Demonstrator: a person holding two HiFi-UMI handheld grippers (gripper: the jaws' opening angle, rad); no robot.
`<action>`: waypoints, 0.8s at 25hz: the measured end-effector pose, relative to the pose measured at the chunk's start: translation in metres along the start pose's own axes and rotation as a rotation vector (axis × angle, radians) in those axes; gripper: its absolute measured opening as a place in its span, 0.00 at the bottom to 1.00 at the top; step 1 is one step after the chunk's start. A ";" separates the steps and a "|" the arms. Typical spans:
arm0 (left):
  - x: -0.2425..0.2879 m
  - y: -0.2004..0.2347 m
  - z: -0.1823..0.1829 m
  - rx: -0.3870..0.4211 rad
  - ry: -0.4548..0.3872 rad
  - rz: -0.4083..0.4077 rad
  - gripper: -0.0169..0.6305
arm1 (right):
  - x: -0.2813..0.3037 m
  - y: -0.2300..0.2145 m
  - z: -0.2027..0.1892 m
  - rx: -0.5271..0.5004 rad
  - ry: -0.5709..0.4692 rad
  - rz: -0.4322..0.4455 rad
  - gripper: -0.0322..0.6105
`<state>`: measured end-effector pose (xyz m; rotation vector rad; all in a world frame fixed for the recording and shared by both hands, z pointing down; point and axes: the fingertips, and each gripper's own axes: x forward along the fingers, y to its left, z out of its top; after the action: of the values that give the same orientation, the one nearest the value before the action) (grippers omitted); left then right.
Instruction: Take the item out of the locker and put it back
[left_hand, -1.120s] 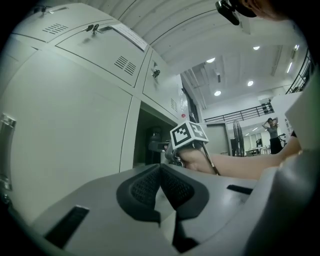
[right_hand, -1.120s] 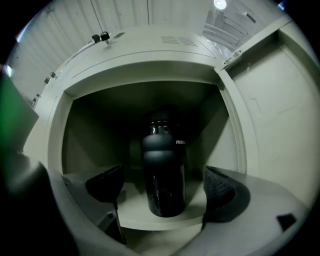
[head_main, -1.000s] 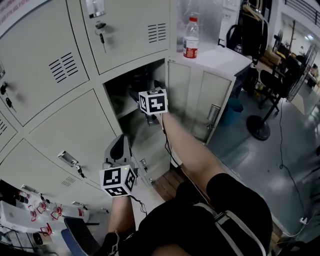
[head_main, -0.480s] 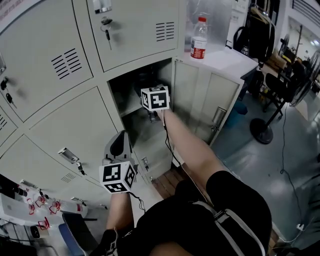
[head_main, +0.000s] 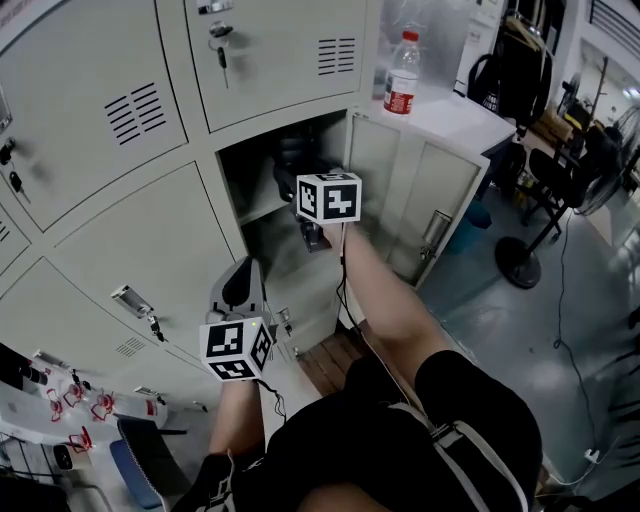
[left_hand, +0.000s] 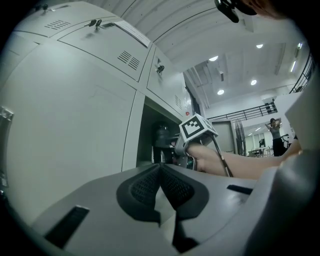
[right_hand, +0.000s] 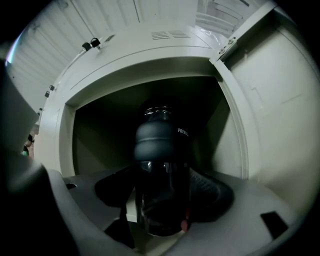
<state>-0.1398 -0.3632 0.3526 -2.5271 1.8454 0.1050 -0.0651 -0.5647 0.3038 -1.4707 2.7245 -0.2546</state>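
Observation:
A dark bottle with a rounded black cap (right_hand: 160, 165) stands upright at the mouth of the open locker compartment (head_main: 262, 205). My right gripper (right_hand: 161, 202) reaches level into that compartment. Its jaws have just been closing and now press on the bottle's lower body from both sides. In the head view the right gripper (head_main: 308, 215) sits at the opening, and the bottle (head_main: 292, 160) shows only as a dark shape behind it. My left gripper (head_main: 238, 290) hangs lower, in front of a closed locker door, with its pads (left_hand: 150, 182) together and nothing between them.
The compartment's door (head_main: 405, 195) stands swung open to the right. A clear water bottle with a red label (head_main: 403, 75) stands on the low cabinet top (head_main: 455, 115) beside the lockers. Keys hang in the upper locker door (head_main: 222, 50). A fan stand (head_main: 520, 255) is on the floor at right.
The right gripper's marker cube has shifted slightly right and toward me at the locker opening. The left gripper has stayed where it was.

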 end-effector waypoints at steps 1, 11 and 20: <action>0.000 -0.001 0.000 0.002 0.000 -0.003 0.05 | -0.001 0.002 0.001 -0.009 -0.002 0.004 0.60; -0.007 -0.009 -0.009 0.006 0.024 -0.012 0.05 | -0.027 0.008 -0.004 -0.038 -0.067 -0.006 0.59; -0.009 -0.014 -0.014 0.008 0.031 -0.008 0.05 | -0.064 0.012 -0.026 -0.009 -0.102 0.013 0.59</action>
<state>-0.1287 -0.3513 0.3670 -2.5452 1.8420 0.0586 -0.0423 -0.5015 0.3247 -1.4259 2.6581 -0.1626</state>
